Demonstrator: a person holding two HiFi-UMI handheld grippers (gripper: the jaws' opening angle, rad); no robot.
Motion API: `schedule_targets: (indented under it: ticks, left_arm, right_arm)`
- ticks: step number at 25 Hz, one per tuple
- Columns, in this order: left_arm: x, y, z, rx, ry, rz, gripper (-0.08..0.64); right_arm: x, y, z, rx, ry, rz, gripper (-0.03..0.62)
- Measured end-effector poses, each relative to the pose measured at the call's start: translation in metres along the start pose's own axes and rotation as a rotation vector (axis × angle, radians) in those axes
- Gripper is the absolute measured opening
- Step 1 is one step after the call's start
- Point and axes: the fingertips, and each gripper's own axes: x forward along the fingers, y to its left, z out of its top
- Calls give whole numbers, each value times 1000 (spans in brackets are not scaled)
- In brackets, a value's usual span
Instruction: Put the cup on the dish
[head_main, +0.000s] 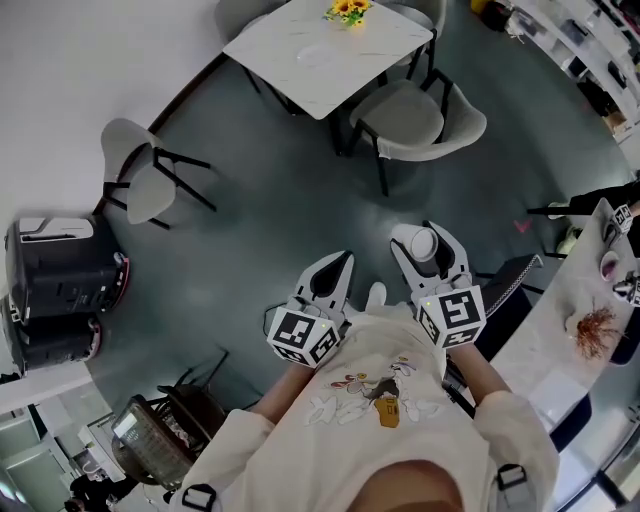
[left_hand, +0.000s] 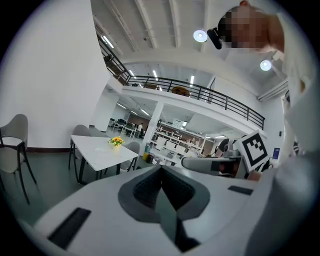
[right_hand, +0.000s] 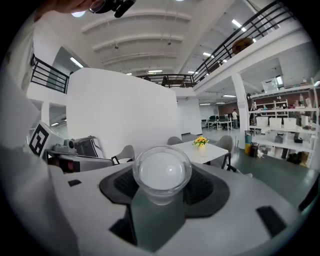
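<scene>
You stand over a dark grey floor (head_main: 280, 200) with a tool in each hand, both held out level with your chest and tipped slightly downward. Your right tool (head_main: 424, 234) has its jaws spread wide around a clear, round cup (right_hand: 161, 172). The dark pads press against the cup's sides and hold it in the air, well clear of any surface. Your left tool (head_main: 343, 262) carries nothing, its two jaws closed together and meeting at the tips. The two tools sit side by side, near each other but apart.

A long white desk (head_main: 545, 345) runs along your right. It holds a reddish tangle (head_main: 597, 330) and a few small items too small to make out, so whether a dish is among them cannot be told. Well ahead of you stands a square white desk (head_main: 330, 50) with yellow flowers (head_main: 348, 10) on it and grey chairs (head_main: 415, 115) drawn up beside it.
</scene>
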Motion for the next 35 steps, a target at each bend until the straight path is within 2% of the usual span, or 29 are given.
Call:
schedule_targets:
  ticks: [13,22,30,35]
  left_arm:
    - [3,-15,-14,11,-2,67,3]
    - [17,15,1,2,-21,76,3]
    - [47,58,27,-7,-34,56,2]
    - [64,94,49,-7,-30,44,2]
  right_arm:
    - [-12,-7,-15,24,7,54,267]
    - [20,-6,-9,11,16,54,267]
    - [73,-3,8,-3,24,59,267]
    - [112,-5,25,3,14,24,267]
